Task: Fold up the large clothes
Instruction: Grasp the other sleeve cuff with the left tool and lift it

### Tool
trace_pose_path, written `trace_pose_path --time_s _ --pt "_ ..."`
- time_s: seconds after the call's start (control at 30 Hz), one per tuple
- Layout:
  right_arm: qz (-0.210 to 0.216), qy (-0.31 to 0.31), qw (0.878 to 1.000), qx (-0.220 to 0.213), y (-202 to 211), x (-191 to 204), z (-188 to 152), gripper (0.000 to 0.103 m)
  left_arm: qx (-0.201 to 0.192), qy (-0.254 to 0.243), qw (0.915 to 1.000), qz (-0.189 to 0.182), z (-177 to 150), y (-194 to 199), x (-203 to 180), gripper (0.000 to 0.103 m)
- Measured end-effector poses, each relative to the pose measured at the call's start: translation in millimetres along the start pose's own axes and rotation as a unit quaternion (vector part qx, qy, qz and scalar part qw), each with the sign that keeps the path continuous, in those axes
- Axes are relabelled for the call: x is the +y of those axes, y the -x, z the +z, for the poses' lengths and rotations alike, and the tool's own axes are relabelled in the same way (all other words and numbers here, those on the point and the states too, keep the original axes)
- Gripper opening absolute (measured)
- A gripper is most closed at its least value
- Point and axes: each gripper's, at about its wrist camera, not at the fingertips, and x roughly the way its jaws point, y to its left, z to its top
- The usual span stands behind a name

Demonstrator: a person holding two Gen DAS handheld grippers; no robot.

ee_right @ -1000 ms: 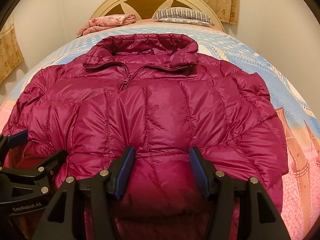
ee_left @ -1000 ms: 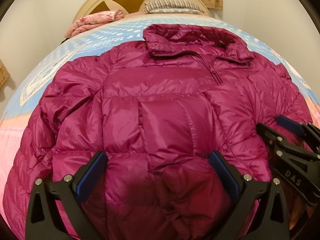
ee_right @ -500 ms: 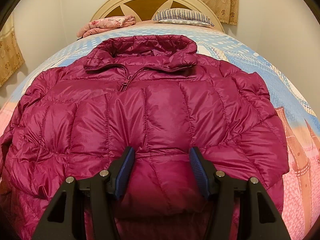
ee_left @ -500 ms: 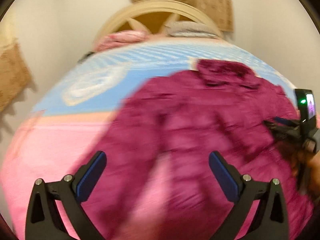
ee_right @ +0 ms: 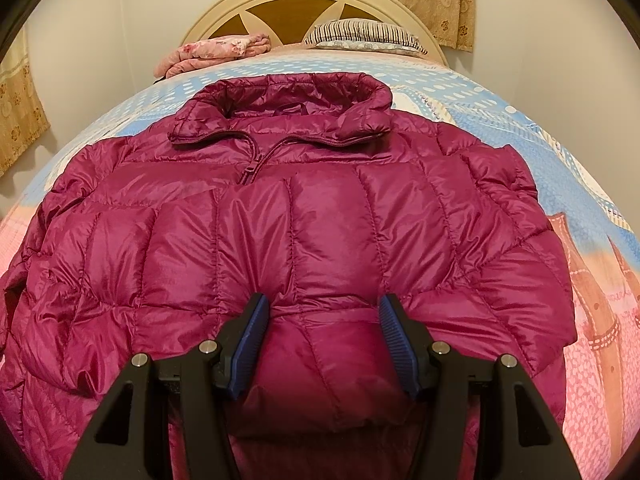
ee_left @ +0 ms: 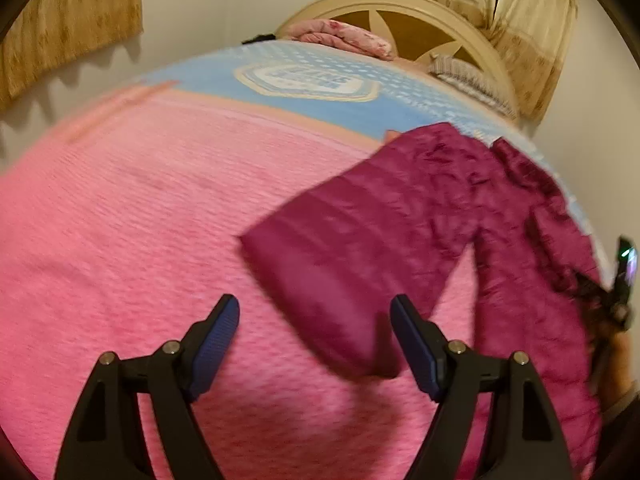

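Note:
A magenta quilted puffer jacket (ee_right: 312, 232) lies flat on the bed, front up, collar toward the headboard. My right gripper (ee_right: 322, 344) is part closed around a puffy fold at the jacket's hem, blue pads pressing both sides. In the left wrist view the jacket (ee_left: 520, 216) lies to the right, its left sleeve (ee_left: 352, 264) stretched over the pink bedspread. My left gripper (ee_left: 316, 344) is open and empty, hovering just short of the sleeve cuff, which lies toward its right finger.
The bed (ee_left: 128, 240) has a pink and blue patterned spread. A folded pink blanket (ee_right: 216, 52) and a striped pillow (ee_right: 364, 36) lie by the cream headboard (ee_right: 312, 0). Curtains hang on both sides. The right gripper's body shows at the left view's right edge (ee_left: 624, 280).
My left gripper has let go of the hem and swung left off the jacket body to the left sleeve. My right gripper has stayed on the hem.

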Motion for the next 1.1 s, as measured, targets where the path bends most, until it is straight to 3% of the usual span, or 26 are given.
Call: trace_pose_path --time_s 0.07,0.13,0.23,0.43,0.63,0.87,1.1 --pt "-0.001 0.0 1.0 0.0 0 1 0 0.059 0.003 0.003 0.9998 -0.017 1 -6 -4 0.074" --pt "-0.003 0.001 1.0 -0.001 1 1 0 0.059 0.024 -0.003 0.9996 -0.016 2 -20 -5 0.034" --pt "-0.002 0.0 1.0 -0.001 1 1 -1 0.06 0.015 0.003 0.9993 -0.034 2 -15 0 0.015" --pt "-0.005 -0.001 1.0 -0.002 2 1 -1 0.061 -0.042 -0.021 0.9989 -0.005 14 13 4 0.011" --pt "-0.003 -0.004 1.0 -0.003 2 0 -1 0.061 -0.089 -0.054 0.9946 0.007 46 37 -1 0.01" --pt "-0.002 -0.005 1.0 -0.003 2 0 -1 0.062 -0.15 -0.093 0.9841 -0.02 90 72 -44 0.01" --pt "0.003 -0.01 1.0 -0.004 2 -2 -1 0.062 -0.184 -0.147 0.97 -0.059 106 99 -100 0.01"
